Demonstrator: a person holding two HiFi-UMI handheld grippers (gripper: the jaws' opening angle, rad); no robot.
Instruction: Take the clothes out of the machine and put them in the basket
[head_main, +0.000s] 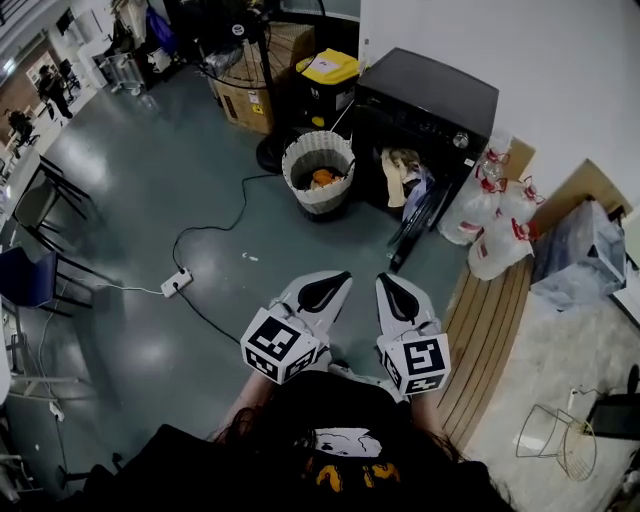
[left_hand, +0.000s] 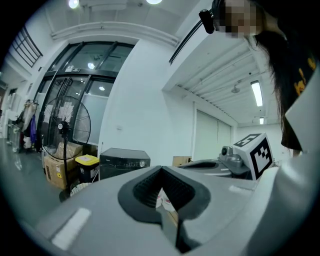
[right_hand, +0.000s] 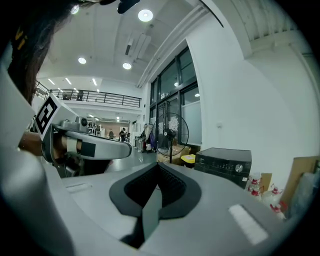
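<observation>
A black machine (head_main: 432, 98) stands against the far wall with its front door (head_main: 420, 215) swung open. Clothes (head_main: 402, 172) spill from the opening, cream and bluish. To its left stands a white woven basket (head_main: 319, 172) with something orange inside. My left gripper (head_main: 327, 287) and right gripper (head_main: 395, 292) hover side by side over the floor, well short of the machine, both shut and holding nothing. In the left gripper view the machine (left_hand: 124, 162) shows beyond the shut left gripper (left_hand: 161, 174). The right gripper view has the right gripper (right_hand: 157, 174) shut, with the machine (right_hand: 224, 165) ahead.
White plastic bags (head_main: 492, 212) and wooden boards (head_main: 490, 320) lie right of the machine. A yellow-lidded bin (head_main: 330, 78), cardboard boxes (head_main: 248, 98) and a standing fan (left_hand: 66, 131) are at the back left. A power strip (head_main: 176, 283) and its cable cross the floor.
</observation>
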